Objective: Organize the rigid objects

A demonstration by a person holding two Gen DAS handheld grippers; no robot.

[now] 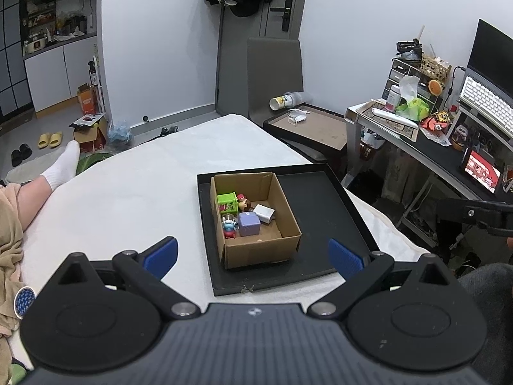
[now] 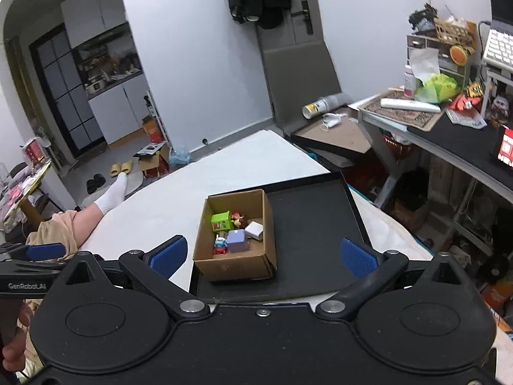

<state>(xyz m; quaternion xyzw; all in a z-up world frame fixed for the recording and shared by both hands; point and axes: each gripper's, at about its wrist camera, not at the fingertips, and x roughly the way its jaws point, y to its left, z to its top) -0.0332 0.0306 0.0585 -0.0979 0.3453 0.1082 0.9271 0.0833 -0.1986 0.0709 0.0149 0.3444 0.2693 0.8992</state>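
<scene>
A lived-in home: bed nearby, cluttered desk right, kitchen shelves far left, slippers on the floor.

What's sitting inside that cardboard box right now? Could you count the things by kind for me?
Inside the brown cardboard box:
Cube-shaped blocks: 2 (lime-green printed cube, lilac plastic cube)
Toy figurines: 2 (red-capped brown figurine, small blue-and-red figurine)
Flat white boxes: 1 (small white rectangular box)
Total: 5
</scene>
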